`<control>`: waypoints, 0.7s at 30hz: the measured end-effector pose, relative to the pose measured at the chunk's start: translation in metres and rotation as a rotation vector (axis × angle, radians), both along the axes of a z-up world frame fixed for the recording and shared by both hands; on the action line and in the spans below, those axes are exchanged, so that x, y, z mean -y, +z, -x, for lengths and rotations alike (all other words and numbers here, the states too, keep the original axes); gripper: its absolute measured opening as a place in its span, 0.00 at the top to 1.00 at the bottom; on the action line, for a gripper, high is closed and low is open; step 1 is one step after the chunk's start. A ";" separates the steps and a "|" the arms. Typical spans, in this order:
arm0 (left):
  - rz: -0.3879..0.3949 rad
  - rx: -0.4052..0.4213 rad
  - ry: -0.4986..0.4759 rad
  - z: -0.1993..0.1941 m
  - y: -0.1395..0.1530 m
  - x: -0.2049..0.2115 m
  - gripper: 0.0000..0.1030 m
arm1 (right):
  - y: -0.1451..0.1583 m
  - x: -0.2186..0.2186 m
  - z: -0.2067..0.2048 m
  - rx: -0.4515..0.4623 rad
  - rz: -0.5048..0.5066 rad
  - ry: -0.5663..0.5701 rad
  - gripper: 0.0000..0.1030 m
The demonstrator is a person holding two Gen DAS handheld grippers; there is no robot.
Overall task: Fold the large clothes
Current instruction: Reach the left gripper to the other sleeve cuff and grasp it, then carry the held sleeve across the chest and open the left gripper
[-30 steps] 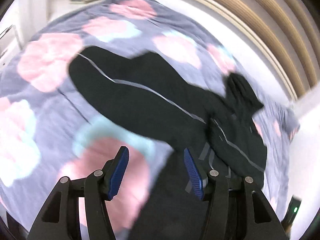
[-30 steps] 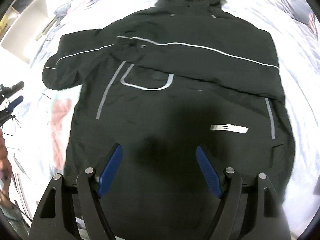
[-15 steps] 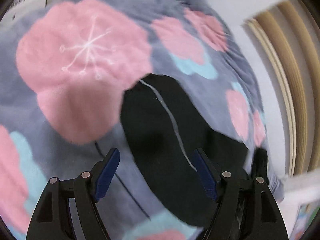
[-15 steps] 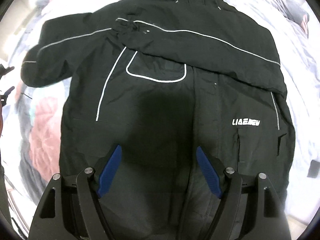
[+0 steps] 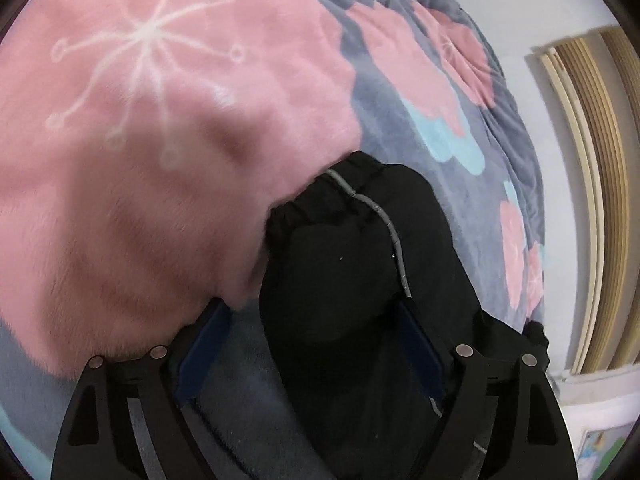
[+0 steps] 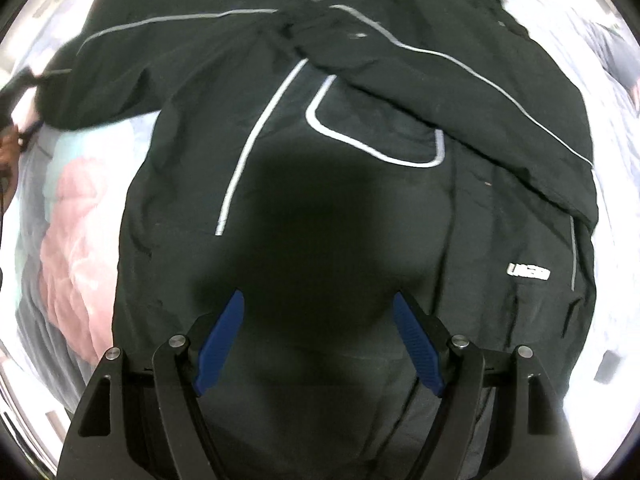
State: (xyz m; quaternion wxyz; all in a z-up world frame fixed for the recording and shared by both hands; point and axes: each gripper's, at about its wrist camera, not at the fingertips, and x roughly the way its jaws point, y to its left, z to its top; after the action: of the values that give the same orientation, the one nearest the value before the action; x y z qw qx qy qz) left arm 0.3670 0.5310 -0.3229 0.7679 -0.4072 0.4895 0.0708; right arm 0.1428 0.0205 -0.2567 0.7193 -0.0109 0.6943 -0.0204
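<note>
Left wrist view has my left gripper (image 5: 316, 336) right down at the cuff end of the jacket sleeve (image 5: 352, 264); the jaws have just been opening and now stand wide, with the sleeve lying between the blue pads (image 5: 202, 356) but nothing pinching it as far as I can see; the sleeve sits on the fluffy grey blanket (image 5: 404, 92) with its big pink flowers. Right wrist view looks pretty much straight down on the black jacket (image 6: 340, 216), spread flat on the bed, hood at the top, one sleeve folded across the chest; my right gripper (image 6: 318, 340) hangs over the lower body of it, jaws wide and holding nothing. No bins or baskets in shot, only a chest pocket outlined in grey piping (image 6: 376, 132); can't tell if anything's in it.
</note>
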 end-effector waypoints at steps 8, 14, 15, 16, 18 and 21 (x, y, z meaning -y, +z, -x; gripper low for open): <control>-0.091 0.169 0.057 0.049 0.075 -0.002 0.86 | -0.001 -0.018 -0.007 0.005 0.008 0.050 0.23; -0.136 0.018 0.084 0.066 0.050 -0.008 0.86 | 0.000 -0.025 -0.003 -0.005 0.001 0.047 0.23; -0.131 -0.017 0.087 0.064 0.038 -0.007 0.86 | 0.001 -0.027 -0.003 -0.003 -0.005 0.048 0.23; -0.125 -0.020 0.088 0.065 0.034 -0.007 0.87 | 0.002 -0.026 -0.002 0.002 -0.005 0.052 0.23; -0.138 0.045 0.082 0.069 0.048 -0.001 0.87 | 0.006 -0.021 0.000 0.025 0.007 0.071 0.23; -0.149 0.169 0.029 0.076 0.090 0.013 0.87 | 0.013 -0.013 0.005 0.052 0.012 0.074 0.23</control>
State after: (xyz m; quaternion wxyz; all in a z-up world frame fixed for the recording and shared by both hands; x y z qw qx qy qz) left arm 0.2911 0.5180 -0.2332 0.8334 -0.3606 0.4105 0.0834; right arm 0.1375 0.0336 -0.2433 0.7372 -0.0406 0.6745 0.0019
